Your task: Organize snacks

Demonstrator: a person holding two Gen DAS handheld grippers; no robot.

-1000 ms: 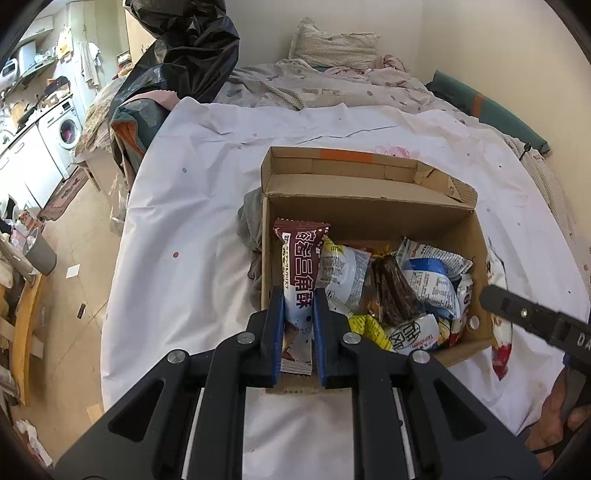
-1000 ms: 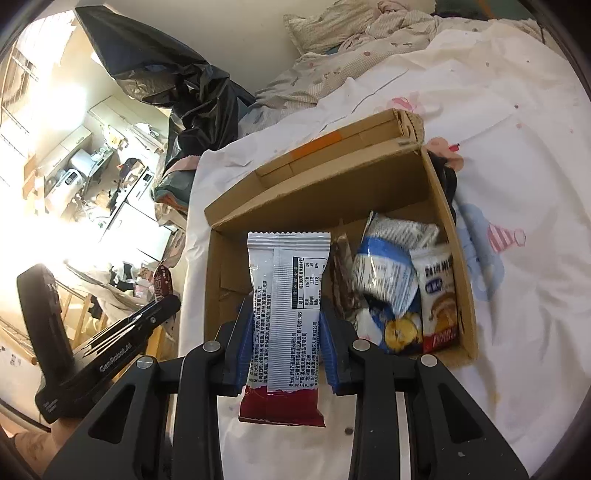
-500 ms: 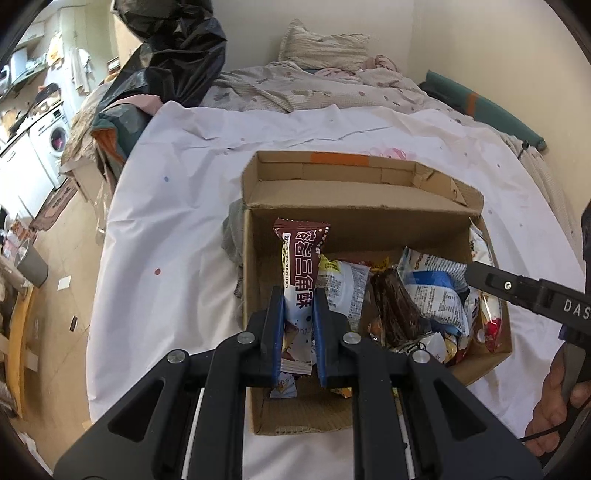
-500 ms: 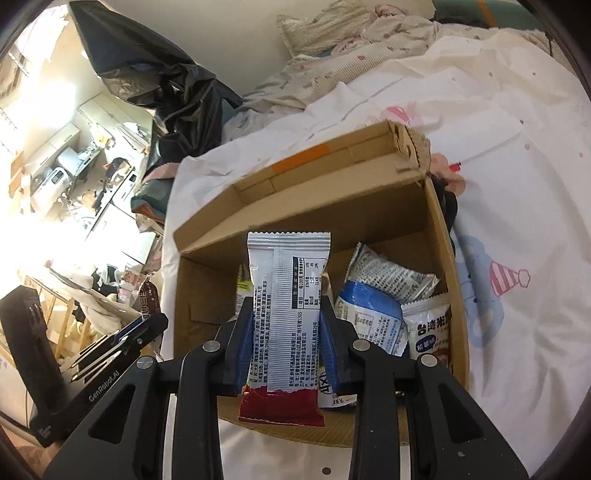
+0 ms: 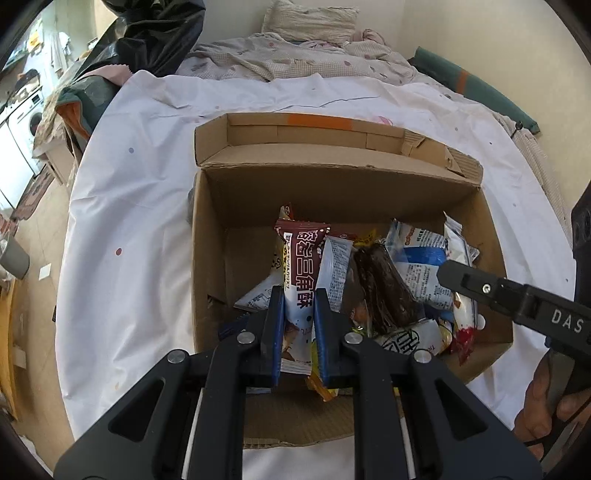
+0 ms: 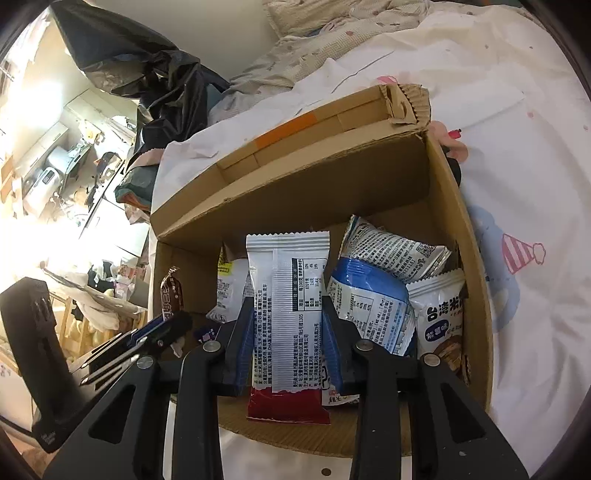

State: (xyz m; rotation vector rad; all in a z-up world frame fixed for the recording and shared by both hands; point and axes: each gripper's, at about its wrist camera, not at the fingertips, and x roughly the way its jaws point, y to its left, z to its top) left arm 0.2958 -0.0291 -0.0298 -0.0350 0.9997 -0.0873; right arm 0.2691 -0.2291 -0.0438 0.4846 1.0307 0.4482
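An open cardboard box point(image 5: 207, 236) point(image 6: 476, 295) sits on a white sheet and holds several snack packets. My left gripper point(image 5: 299, 299) is shut on a brown and white snack bar point(image 5: 301, 258), held upright over the box's left half. My right gripper point(image 6: 288, 310) is shut on a white packet with a red end point(image 6: 288, 295), held over the box's middle. In the box lie a dark chocolate bar point(image 5: 384, 288) and blue and white packets point(image 6: 369, 295). The right gripper shows at the right edge of the left wrist view point(image 5: 517, 302).
The sheet point(image 5: 129, 221) covers a bed. A black plastic bag point(image 5: 147, 33) lies at the far left, a pillow point(image 5: 310, 18) and rumpled bedding at the back. The floor drops off left of the bed.
Both grippers have moved forward over the box with their packets still held. The box now fills more of both views.
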